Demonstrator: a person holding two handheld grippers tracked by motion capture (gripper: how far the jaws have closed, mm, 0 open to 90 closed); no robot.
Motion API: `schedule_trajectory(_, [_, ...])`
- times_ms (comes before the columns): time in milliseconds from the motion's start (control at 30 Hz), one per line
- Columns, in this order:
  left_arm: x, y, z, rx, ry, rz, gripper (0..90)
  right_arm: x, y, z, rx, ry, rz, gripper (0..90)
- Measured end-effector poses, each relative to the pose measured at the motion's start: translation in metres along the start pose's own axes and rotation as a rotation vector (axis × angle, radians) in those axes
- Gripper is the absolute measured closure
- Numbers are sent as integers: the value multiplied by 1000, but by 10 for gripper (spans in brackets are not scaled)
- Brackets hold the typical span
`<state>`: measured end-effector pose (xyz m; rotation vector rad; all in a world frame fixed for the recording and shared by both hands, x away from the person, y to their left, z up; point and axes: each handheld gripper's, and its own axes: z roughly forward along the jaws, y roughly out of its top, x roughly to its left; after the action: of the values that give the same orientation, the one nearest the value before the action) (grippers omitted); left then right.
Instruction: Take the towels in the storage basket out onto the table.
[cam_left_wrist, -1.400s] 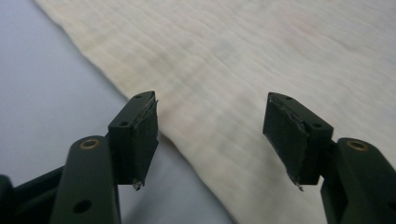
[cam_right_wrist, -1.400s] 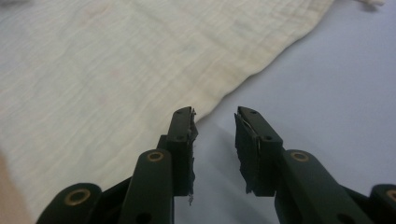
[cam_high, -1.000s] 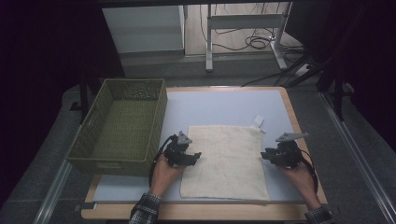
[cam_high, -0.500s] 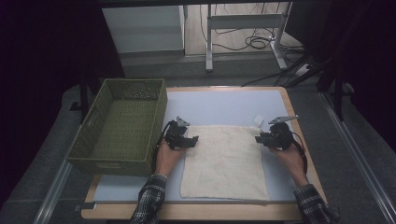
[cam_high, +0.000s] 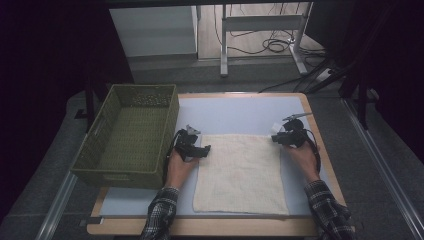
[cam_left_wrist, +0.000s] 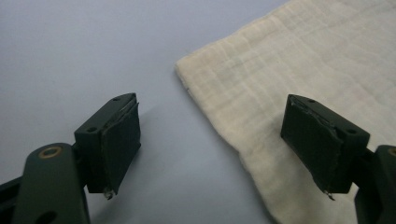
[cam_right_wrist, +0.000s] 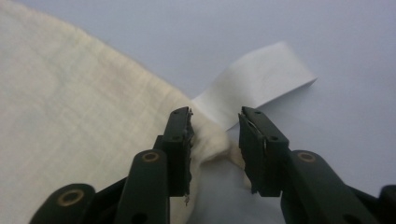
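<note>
**Operator:** Since the cloth is the biggest thing on the blue table, spread flat in the lower middle of the high view, my main worry is an uneven lift. My two hands are not at the same stage. If I raise the right one now, I judge the far edge will come up on one side only and the cloth will skew or drag toward the green basket at the left of the frame.

**Observer:** How do the jaws stand?

**Operator:** On the left gripper they stand wide apart and have just been opening. In the left gripper view the cloth's corner sits at upper centre, ahead of the jaws; the edge runs down between them and passes under the right-hand jaw. Nothing is pinched.

**Observer:** And the other?

**Operator:** On the right gripper the jaws are narrow and have just been closing. A bunched corner of cloth sits between them, touching the left pad, but I see a gap at the other pad, so I would not call it gripped. The risk there is taking only a thin fold that slips out, or catching the white label lying just beyond the tips, right of centre.
</note>
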<state>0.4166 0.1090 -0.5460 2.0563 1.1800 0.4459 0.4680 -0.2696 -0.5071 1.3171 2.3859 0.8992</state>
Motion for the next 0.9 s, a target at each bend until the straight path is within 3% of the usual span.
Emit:
schedule_trajectory(33, [0, 0, 0, 0, 0, 0, 200, 0, 0, 0, 0, 0, 0, 721])
schedule_trajectory(100, [0, 0, 0, 0, 0, -1, 200, 2, -2, 2, 9, 3, -19, 849])
schedule_trajectory(233, [0, 0, 0, 0, -1, -2, 200, 4, 5, -3, -13, -21, -54, 849])
schedule_trajectory(300, [0, 0, 0, 2, -2, -1, 200, 3, 11, -10, -59, -28, -58, 756])
schedule_trajectory(367, [0, 0, 0, 2, -2, -2, 200, 1, 15, -12, -45, -43, -52, 697])
schedule_trajectory(433, [0, 0, 0, 3, -2, -1, 199, -3, 16, -12, -32, -71, -61, 682])
schedule_trajectory(567, [1, 4, 1, 9, 0, -18, 204, -10, 13, -11, -39, -50, -25, 679])
schedule_trajectory(700, [4, 11, 2, -8, 4, -43, 266, -9, 15, -9, -40, -38, -31, 683])
schedule_trajectory(800, [7, 19, 4, -20, 36, -49, 399, -8, 17, -4, -32, -34, -38, 683])
schedule_trajectory(900, [13, 26, 11, -3, 70, -66, 465, -7, 15, 4, -10, -40, -56, 679])
